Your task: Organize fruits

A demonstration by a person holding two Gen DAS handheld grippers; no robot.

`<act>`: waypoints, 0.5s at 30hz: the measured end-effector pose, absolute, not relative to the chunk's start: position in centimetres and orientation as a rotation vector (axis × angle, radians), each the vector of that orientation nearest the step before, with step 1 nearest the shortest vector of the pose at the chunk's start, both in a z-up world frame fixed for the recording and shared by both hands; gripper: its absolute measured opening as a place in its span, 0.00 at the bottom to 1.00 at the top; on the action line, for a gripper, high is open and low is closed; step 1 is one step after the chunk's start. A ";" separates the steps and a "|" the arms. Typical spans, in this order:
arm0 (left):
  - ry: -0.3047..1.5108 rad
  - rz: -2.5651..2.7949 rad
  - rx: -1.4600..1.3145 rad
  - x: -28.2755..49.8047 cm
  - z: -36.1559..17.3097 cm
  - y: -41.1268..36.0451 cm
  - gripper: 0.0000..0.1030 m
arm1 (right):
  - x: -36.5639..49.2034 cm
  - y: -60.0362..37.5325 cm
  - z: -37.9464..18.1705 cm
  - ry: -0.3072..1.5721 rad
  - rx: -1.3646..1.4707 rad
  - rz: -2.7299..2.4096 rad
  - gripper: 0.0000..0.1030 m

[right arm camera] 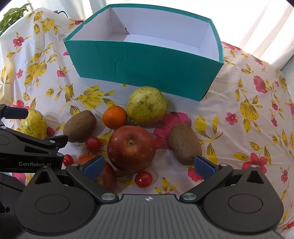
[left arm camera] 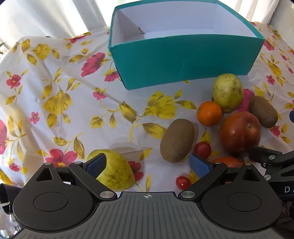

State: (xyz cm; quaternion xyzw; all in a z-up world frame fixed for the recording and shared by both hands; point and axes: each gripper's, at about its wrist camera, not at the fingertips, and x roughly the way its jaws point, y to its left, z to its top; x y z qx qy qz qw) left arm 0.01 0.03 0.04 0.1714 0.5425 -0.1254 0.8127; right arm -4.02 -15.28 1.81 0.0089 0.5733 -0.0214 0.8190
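An empty teal box [left arm camera: 183,60] [right arm camera: 143,66] stands at the back of the floral cloth. In front lie a green guava [right arm camera: 146,105], an orange [right arm camera: 114,117], a red apple [right arm camera: 131,149], two kiwis [right arm camera: 184,144] [right arm camera: 79,126], a second apple [right arm camera: 108,174] and cherry tomatoes [right arm camera: 143,179]. My left gripper [left arm camera: 148,165] is open, its left pad beside a yellow-green pear [left arm camera: 114,170], with a kiwi [left arm camera: 177,140] just ahead. My right gripper [right arm camera: 148,168] is open and empty, low in front of the red apple.
The floral tablecloth [left arm camera: 55,101] covers the table. White curtains [left arm camera: 36,16] hang behind. A green plant [right arm camera: 11,16] shows at the far left. The left gripper's body [right arm camera: 27,147] sits to the left of the fruit pile.
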 end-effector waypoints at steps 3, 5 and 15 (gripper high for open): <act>1.152 -0.272 0.371 0.0 0.1 0.0 0.97 | -4.0 -15.2 1.8 1.214 0.014 -0.044 1.00; 1.148 -0.278 0.371 -0.2 -0.1 0.2 0.97 | -3.9 -15.2 1.9 1.213 0.011 -0.044 1.00; 1.162 -0.273 0.368 0.2 -0.3 0.5 0.97 | -3.9 -15.3 1.9 1.221 0.006 -0.048 1.00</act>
